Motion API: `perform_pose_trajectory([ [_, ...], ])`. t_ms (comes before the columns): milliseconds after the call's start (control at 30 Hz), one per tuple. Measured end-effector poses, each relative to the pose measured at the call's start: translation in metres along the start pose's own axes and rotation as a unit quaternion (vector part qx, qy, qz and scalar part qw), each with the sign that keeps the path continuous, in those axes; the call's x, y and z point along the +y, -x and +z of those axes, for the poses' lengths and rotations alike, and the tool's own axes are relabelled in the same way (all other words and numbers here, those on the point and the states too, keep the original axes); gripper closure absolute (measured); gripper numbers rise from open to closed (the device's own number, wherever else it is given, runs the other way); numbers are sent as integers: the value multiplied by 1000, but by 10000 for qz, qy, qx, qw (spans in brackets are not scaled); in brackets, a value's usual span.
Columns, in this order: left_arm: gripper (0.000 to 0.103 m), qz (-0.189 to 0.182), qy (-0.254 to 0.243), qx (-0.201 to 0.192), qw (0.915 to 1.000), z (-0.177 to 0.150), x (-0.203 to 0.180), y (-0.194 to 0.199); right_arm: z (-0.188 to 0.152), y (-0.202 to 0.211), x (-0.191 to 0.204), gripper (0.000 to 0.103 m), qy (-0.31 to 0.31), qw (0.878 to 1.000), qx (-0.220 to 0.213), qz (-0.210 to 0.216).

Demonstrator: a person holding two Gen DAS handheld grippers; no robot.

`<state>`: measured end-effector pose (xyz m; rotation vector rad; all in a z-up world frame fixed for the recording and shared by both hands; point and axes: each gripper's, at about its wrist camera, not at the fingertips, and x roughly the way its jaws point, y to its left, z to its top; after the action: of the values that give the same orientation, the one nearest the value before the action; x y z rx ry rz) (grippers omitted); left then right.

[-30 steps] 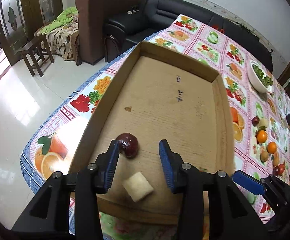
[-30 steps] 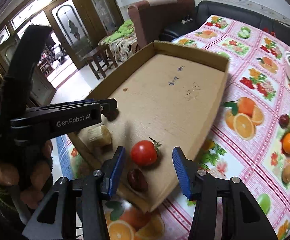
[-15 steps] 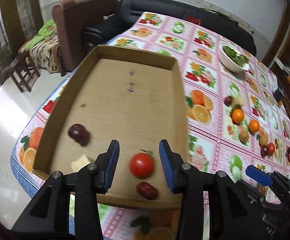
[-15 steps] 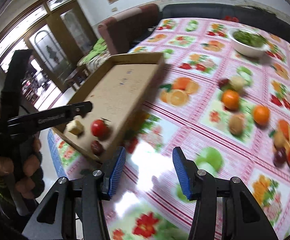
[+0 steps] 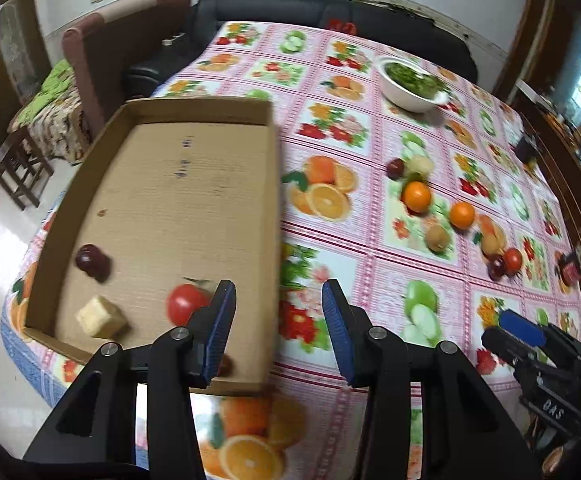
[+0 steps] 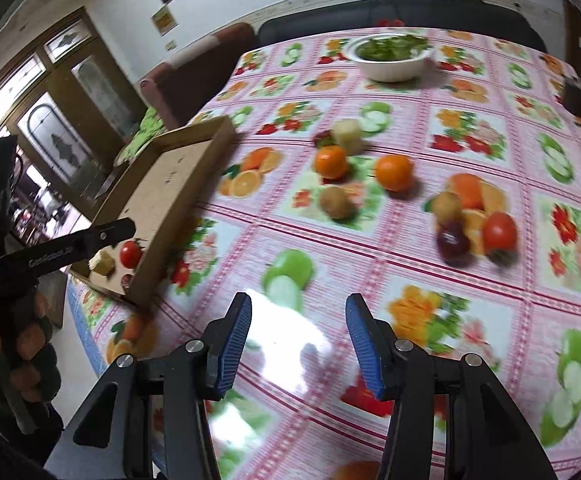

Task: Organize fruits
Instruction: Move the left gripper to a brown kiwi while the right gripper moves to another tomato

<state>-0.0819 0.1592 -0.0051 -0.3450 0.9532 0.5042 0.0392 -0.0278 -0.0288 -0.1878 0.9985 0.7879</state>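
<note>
Right wrist view shows the empty, spread-jawed right gripper (image 6: pixel 297 342) well short of the loose round fruits (image 6: pixel 386 172) on the fruit-print tablecloth (image 6: pixel 370 240), where a hasty nudge could roll one away, while the left gripper (image 5: pixel 276 330), also agape, hangs by the shallow cardboard tray (image 5: pixel 194 184).

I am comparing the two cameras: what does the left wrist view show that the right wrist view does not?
Only the left wrist view shows the dark plum in the cardboard tray. Only the right wrist view shows the hand holding the left gripper. Both show the tray's tomato, the pale cube, and the white bowl.
</note>
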Motion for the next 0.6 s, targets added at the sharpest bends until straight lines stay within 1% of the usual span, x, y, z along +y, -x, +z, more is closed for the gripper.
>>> perform_pose_trajectory([
  [267,60,-318,-351,238,9986,-9,-40,-11,-9,18,-39,52,-379,9988,-138,-295],
  [367,60,-454,-459,251,9976,-11,-52,-13,-11,22,-53,52,-527,9977,-174,-392],
  [600,60,-599,-639,384,9954,-8,-74,-23,-12,25,-79,52,-749,9950,-244,-620],
])
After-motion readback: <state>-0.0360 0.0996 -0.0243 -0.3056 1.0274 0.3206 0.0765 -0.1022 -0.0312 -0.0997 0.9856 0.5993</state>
